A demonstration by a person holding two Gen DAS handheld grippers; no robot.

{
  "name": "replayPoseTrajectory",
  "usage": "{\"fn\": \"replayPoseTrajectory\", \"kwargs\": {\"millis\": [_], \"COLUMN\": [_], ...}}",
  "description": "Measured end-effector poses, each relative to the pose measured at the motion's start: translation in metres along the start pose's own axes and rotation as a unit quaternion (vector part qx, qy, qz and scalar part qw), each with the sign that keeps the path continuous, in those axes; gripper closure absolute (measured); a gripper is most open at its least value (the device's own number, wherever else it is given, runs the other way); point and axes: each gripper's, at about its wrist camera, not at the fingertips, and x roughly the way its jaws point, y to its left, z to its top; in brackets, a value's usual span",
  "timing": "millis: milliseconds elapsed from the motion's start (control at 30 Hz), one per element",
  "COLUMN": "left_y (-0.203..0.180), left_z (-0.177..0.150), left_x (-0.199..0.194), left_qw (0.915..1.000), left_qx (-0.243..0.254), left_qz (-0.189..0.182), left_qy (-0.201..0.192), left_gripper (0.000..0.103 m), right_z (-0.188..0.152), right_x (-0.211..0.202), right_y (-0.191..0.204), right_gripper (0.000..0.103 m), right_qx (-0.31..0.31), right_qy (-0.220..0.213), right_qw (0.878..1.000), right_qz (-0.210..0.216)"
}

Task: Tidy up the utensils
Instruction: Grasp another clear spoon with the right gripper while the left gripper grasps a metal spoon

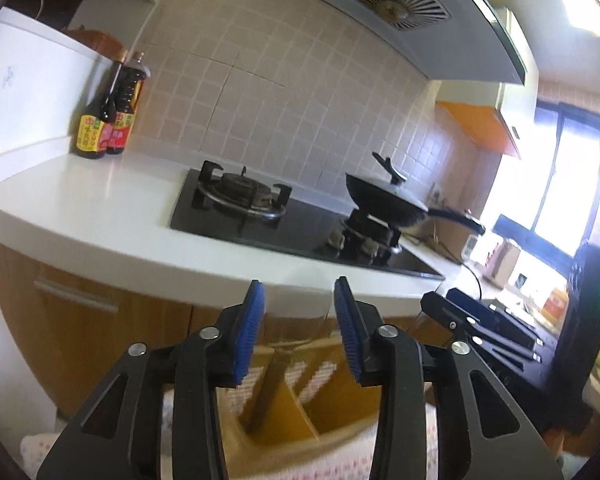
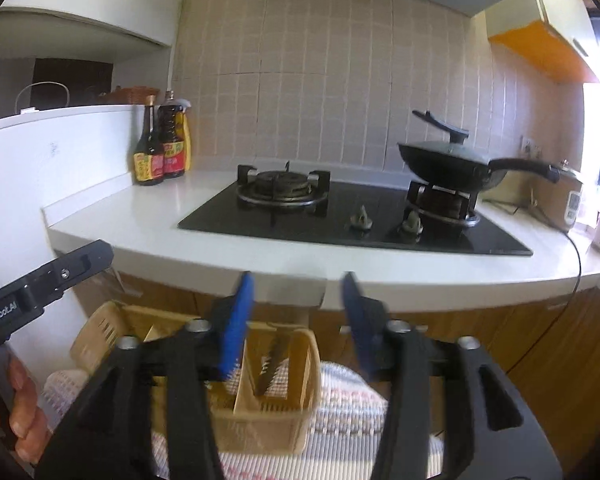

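Observation:
A tan plastic utensil basket (image 2: 276, 428) with dividers stands on a patterned cloth (image 2: 348, 412) below both grippers; it also shows in the left wrist view (image 1: 300, 416). A dark utensil (image 2: 272, 364) leans inside one compartment, and it shows blurred in the left wrist view (image 1: 270, 384). My left gripper (image 1: 300, 300) is open and empty above the basket. My right gripper (image 2: 298, 288) is open and empty, also above the basket. The left gripper's body (image 2: 48, 276) shows at the left of the right wrist view. The right gripper's body (image 1: 484, 324) shows at the right of the left wrist view.
A white counter (image 2: 148, 212) carries a black gas hob (image 2: 340, 216) with a lidded wok (image 2: 452, 164) on the right burner. Sauce bottles (image 2: 160, 152) stand at the counter's back left. Wooden cabinet doors (image 1: 84, 320) are below. A cable (image 2: 572, 280) hangs at the right.

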Motion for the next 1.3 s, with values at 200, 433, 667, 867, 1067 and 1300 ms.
{"fn": "replayPoseTrajectory", "kwargs": {"millis": [200,433,667,867,1067,1300], "left_y": [-0.004,-0.021,-0.020,0.004,0.028,0.046], "left_z": [-0.002,-0.032,-0.086,-0.128,-0.139,-0.138], "left_x": [-0.041,-0.078,-0.074,-0.029,-0.015,0.007], "left_qw": [0.9986,0.9814,0.9493,0.9135,0.9085,0.9044], "left_qx": [-0.001,0.007,-0.011,-0.041,-0.054,-0.074], "left_qz": [-0.006,-0.020,-0.026,-0.021,0.002,-0.018], "left_qy": [0.052,0.191,0.313,0.404,0.414,0.420], "left_gripper": [0.054,0.054,0.054,0.058,0.059,0.059], "right_z": [-0.005,-0.018,-0.063,-0.118,-0.147,-0.153], "right_x": [-0.038,-0.078,-0.057,-0.025,-0.011,0.000], "right_y": [-0.006,-0.006,-0.006,0.003,0.014,0.013], "right_gripper": [0.057,0.057,0.057,0.057,0.060,0.062], "right_qx": [0.009,0.015,0.044,0.056,0.044,0.053], "right_qy": [0.038,0.130,0.279,0.400,0.434,0.434], "right_qw": [0.999,0.988,0.951,0.899,0.883,0.882], "right_qz": [0.033,0.075,0.128,0.169,0.170,0.175]}}
